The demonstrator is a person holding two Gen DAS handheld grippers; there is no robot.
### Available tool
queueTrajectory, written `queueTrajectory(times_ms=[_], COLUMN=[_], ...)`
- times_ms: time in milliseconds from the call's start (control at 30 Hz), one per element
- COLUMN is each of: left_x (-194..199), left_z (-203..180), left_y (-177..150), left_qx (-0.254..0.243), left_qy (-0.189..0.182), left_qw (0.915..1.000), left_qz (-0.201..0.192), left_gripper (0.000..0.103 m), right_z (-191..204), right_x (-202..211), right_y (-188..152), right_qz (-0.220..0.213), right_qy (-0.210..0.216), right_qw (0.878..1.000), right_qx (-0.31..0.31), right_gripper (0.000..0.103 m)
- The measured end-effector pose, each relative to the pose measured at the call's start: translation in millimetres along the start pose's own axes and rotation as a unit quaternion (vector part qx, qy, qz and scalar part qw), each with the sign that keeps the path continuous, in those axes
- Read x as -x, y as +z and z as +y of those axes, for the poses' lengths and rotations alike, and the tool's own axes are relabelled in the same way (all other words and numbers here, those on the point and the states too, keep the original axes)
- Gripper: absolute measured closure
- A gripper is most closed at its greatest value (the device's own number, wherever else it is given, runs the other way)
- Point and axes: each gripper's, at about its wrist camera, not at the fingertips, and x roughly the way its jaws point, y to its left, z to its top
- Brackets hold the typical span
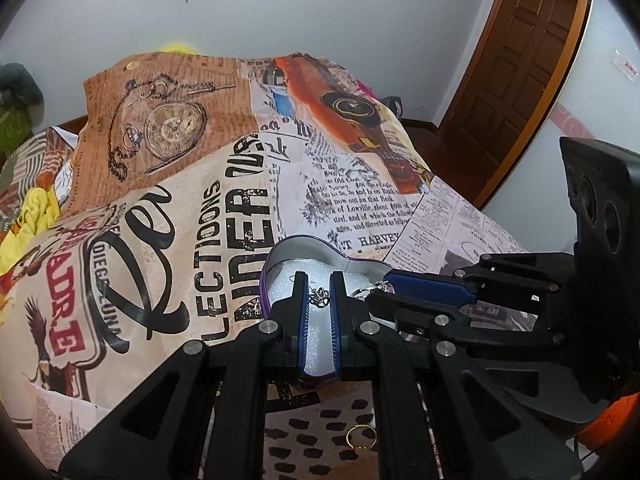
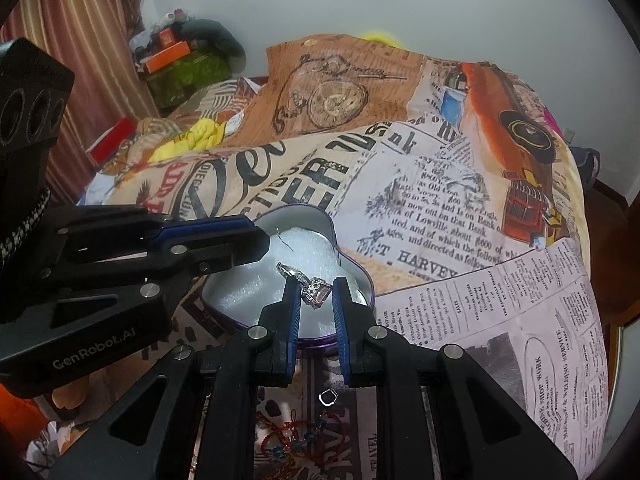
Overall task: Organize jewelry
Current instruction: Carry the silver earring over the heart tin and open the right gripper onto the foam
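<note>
A heart-shaped tin [image 1: 308,245] with a purple rim and a white foam lining [image 1: 285,280] lies on the printed bedspread. Over the foam, my left gripper [image 1: 320,282] is shut on a small silver earring [image 1: 320,298]. From the right, my right gripper [image 1: 385,286] reaches over the tin's edge with a silver loop [image 1: 370,289] sticking out of its tip. In the right wrist view the right gripper [image 2: 316,286] is shut on a jewelled silver earring [image 2: 314,290] above the tin [image 2: 304,216]. There the left gripper [image 2: 259,236] comes in from the left.
A gold ring [image 1: 360,438] lies on spotted cloth below the left gripper. Near the right gripper lie a small silver ring [image 2: 328,397] and a red beaded bracelet [image 2: 286,436]. The newspaper-print bedspread [image 1: 180,240] rises behind the tin. A wooden door [image 1: 520,64] stands at right.
</note>
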Motion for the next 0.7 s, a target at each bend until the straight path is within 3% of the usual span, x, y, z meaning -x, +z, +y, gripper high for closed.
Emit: queueTrajectory(times_ms=[533, 700], left_x=[5.6, 18.6], left_z=[2.6, 1.2], left_y=[-0.7, -1.7], left_qx=[0.006, 0.003], left_qy=[0.007, 0.015], left_qw=[1.0, 0.9999], left_qz=[0.003, -0.006], left_gripper=[0.095, 0.095], right_z=[1.8, 2.5], right_x=[-1.6, 5.8], right_y=[1.5, 1.5], right_qz=[0.014, 0.008], right_qy=[0.009, 0.005], right_qw=[1.0, 1.0], right_qx=[0.004, 0.001], right_gripper=[0.088, 0.078])
